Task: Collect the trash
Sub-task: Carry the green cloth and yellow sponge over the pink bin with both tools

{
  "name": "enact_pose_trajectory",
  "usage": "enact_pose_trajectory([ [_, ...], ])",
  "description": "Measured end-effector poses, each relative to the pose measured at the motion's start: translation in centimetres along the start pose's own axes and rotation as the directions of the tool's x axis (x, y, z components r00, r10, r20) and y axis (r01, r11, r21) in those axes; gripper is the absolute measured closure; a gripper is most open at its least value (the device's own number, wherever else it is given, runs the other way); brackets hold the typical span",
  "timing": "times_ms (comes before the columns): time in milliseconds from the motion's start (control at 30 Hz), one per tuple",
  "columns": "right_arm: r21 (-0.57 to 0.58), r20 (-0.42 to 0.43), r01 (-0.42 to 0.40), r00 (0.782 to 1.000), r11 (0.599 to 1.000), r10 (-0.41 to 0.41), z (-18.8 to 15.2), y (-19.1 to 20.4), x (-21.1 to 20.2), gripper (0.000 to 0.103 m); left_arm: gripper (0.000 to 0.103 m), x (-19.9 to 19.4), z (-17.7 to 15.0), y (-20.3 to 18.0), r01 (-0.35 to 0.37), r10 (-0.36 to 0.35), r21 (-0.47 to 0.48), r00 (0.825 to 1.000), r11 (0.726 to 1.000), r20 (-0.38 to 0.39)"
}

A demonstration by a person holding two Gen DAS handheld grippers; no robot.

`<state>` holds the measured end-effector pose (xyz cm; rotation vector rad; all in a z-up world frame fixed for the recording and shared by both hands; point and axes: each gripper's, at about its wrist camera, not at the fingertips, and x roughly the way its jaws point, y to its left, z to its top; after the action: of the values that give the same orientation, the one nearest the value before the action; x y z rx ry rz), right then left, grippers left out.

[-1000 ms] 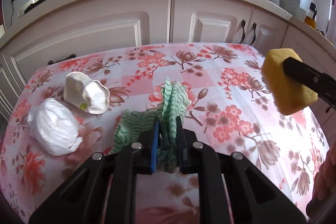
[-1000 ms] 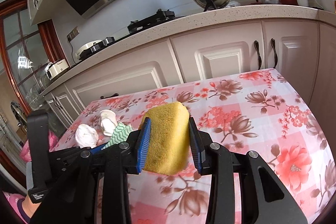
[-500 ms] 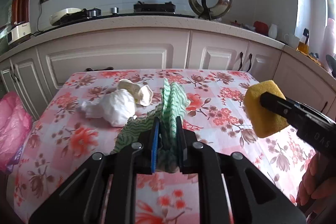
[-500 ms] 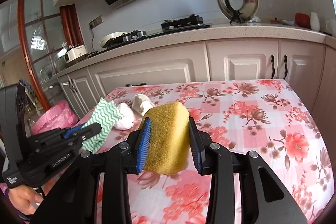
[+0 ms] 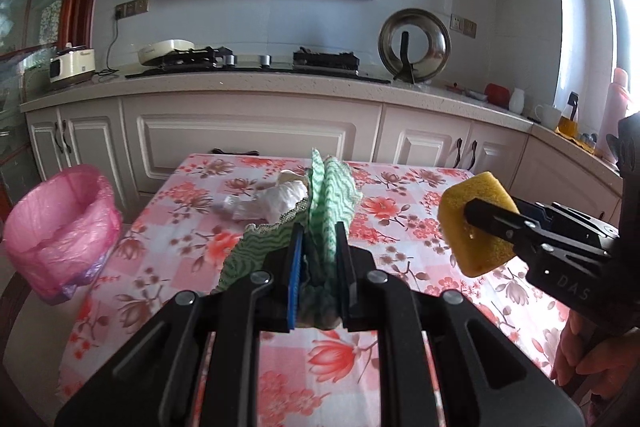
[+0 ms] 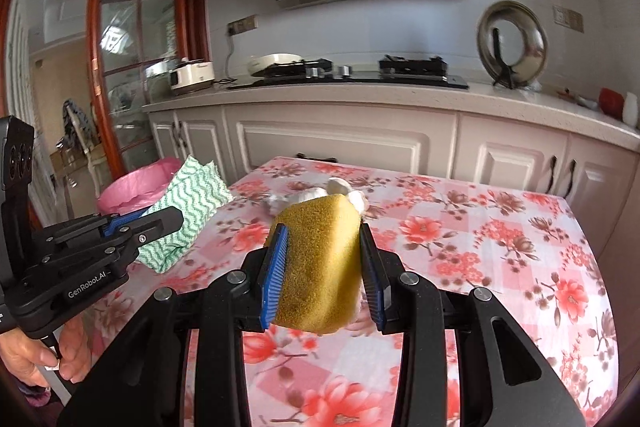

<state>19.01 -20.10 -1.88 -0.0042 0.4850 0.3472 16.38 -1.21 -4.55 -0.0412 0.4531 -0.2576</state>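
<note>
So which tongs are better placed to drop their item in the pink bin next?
Left. The left tongs, shut on the green cloth, are on the pink-lined bin's side; the right tongs hold the yellow sponge farther away.

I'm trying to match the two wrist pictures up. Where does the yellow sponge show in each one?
Left wrist: yellow sponge at right of middle, clamped in the right gripper.
Right wrist: sponge at centre, between the gripper's blue pads.
Shared landmark: pink-lined bin beside the table.
</note>
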Motion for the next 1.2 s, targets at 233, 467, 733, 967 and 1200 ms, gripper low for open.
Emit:
enact_pose_trajectory([
  [233, -0.08, -0.015, -0.091, 0.996, 0.993, 0.09, 1.0, 5.0, 1.2, 0.068, 0.088, -4.4, -0.2, 3.7, -0.07, 0.071, -0.02, 0.996, 0.997, 0.052],
  [467, -0.16, -0.051, -0.223, 0.975, 0.962, 0.217, 2.8, 10.7, 5.3, 0.068, 0.088, -5.9, 0.2, 9.2, -0.168, 0.174, -0.088, 0.983, 0.982, 0.059],
  [733, -0.199, -0.086, -0.358, 0.934, 0.912, 0.348, 6.4, 16.8, 11.2, 0.068, 0.088, -5.5, 1.5, 17.4, -0.31, 0.317, -0.157, 0.948, 0.938, 0.023],
  [967, -0.212, -0.137, -0.449, 0.893, 0.868, 0.428, 9.8, 21.5, 16.7, 0.068, 0.088, -4.4, 3.3, 25.1, -0.403, 0.408, -0.232, 0.913, 0.885, -0.031],
  [1200, -0.213, -0.172, -0.5, 0.865, 0.839, 0.472, 13.0, 25.2, 22.5, 0.068, 0.088, -1.4, 5.4, 31.5, -0.452, 0.446, -0.262, 0.891, 0.853, -0.084],
])
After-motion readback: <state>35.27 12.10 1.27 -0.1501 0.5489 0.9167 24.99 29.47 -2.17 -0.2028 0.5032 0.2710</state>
